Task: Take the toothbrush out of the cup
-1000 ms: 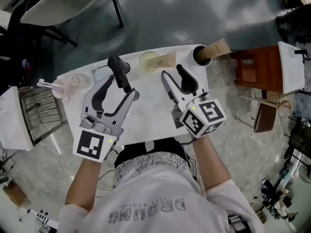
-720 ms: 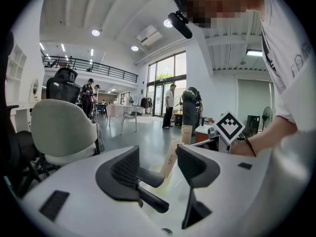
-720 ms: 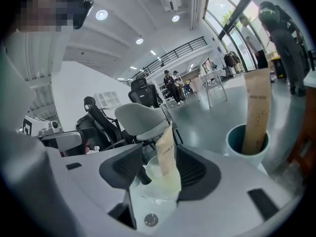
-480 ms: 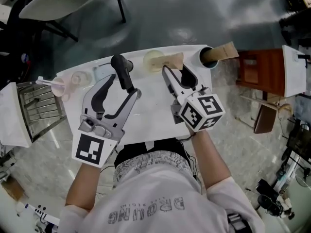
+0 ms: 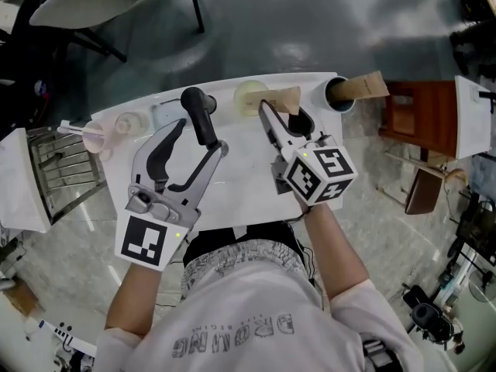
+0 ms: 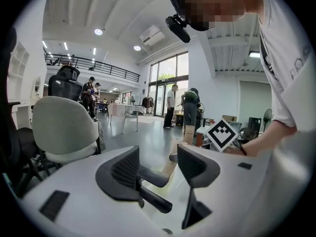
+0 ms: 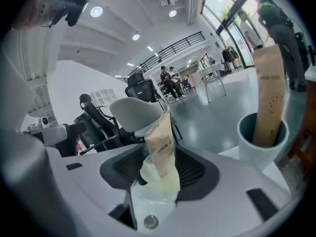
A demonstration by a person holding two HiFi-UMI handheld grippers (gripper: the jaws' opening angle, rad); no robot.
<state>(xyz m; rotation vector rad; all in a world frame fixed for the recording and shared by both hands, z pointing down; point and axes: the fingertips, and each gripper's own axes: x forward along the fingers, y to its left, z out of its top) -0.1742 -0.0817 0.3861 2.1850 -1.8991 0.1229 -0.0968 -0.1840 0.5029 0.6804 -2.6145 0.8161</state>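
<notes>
The white table and what stands on it lie as they did a second ago. The left gripper has also kept its place over the near left of the table, its fingers spread wide with nothing between them.

The change is in the right gripper. It has pushed forward and dipped toward the table's far edge, and its fingers have just been closing a little. They are not clenched on anything yet. They stand released on either side of the pale green cup, which in the right gripper view sits in the gap between them, and neither pad is seen pressing on it.

The toothbrush, judged to be inside the brown paper sleeve, is still in that cup, leaning to the right with its top well above the rim. A second cup with a similar sleeve stands further right, apart from both grippers.

The reach looks nearly finished and the grasp is only beginning. The grip probably has to land on the sleeve above the rim, or the light cup may lift with it.
</notes>
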